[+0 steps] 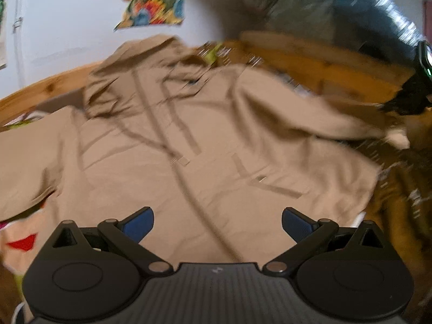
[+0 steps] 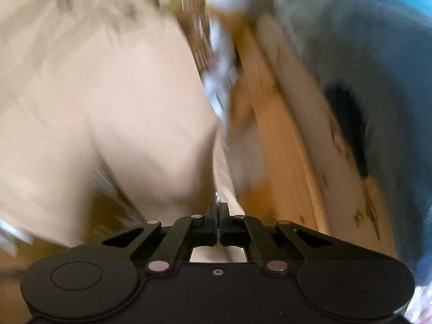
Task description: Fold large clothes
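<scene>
A beige hooded jacket [image 1: 189,135] lies spread front-up on the bed, hood toward the far wall, zip and drawcords showing. My left gripper [image 1: 217,213] hovers open over the jacket's lower hem, with its blue pads [image 1: 139,225] wide apart and nothing between them. At the far right, the jacket's right sleeve [image 1: 324,113] stretches out to my right gripper [image 1: 410,94]. In the blurred right wrist view, that gripper [image 2: 218,208] is shut on a thin edge of the beige fabric [image 2: 121,108], which hangs away to the left.
A wooden bed frame [image 1: 310,62] runs behind and to the right of the jacket. A person in grey and blue clothing [image 2: 378,54] stands beyond it. A colourful poster [image 1: 154,0] hangs on the white wall. Patterned brown bedding [image 1: 399,189] shows at the right.
</scene>
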`<state>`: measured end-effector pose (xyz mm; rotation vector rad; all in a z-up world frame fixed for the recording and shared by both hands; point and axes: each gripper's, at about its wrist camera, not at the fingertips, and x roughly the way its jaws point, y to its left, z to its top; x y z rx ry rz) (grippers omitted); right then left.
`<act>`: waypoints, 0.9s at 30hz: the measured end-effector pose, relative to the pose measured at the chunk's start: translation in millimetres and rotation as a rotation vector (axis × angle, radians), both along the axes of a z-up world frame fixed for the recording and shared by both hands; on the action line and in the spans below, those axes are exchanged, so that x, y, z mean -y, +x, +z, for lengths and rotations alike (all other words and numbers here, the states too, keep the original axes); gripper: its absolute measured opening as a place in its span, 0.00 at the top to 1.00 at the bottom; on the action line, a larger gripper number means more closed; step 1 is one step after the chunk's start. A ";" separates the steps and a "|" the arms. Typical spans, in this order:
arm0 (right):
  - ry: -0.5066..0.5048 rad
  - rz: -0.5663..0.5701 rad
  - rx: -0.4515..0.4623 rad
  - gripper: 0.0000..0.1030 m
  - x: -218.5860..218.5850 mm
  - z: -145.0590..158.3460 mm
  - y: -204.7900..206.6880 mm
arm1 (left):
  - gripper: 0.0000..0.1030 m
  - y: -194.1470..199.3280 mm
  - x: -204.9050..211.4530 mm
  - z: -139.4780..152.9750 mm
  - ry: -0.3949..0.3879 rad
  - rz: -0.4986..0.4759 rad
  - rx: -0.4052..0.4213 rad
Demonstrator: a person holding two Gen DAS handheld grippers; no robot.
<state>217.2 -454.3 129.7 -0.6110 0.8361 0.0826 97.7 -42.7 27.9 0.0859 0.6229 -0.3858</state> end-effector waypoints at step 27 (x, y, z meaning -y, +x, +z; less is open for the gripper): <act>0.676 0.433 -0.017 0.95 -168.4 71.8 -30.2 | 0.92 52.5 45.0 36.9 -0.281 -0.127 -0.074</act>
